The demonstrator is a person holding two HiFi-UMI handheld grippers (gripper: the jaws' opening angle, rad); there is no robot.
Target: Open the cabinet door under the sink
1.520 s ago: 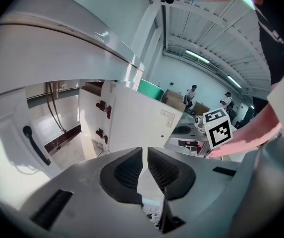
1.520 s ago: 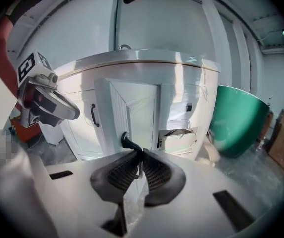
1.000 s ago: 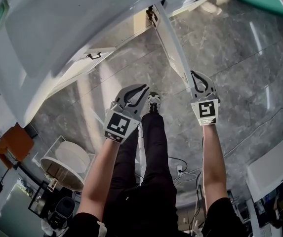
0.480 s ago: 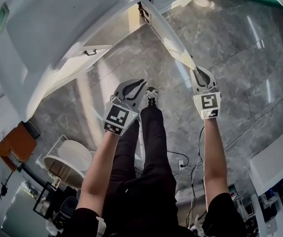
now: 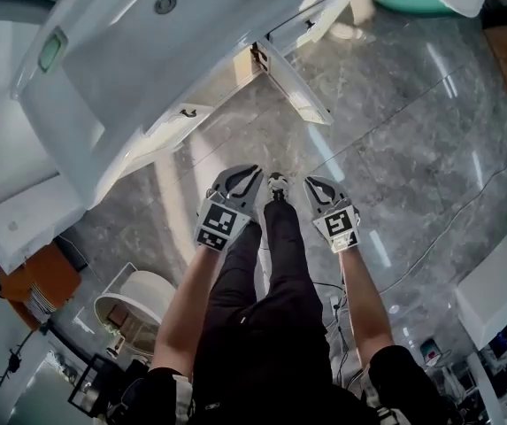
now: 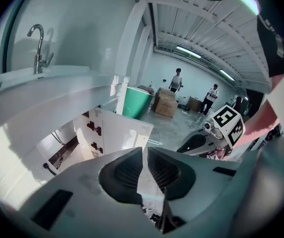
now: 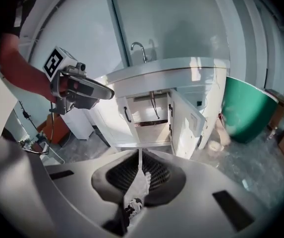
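Grey stone floor point(image 5: 395, 149) under me, white sink cabinet point(image 7: 151, 81) ahead. It has two doors: one door point(image 7: 187, 119) stands swung wide and the other door point(image 7: 113, 120) looks shut. My left gripper point(image 6: 144, 152) and right gripper point(image 7: 139, 155) are both pressed together, empty, well clear. I judge the opening done; next I'd simply back off.
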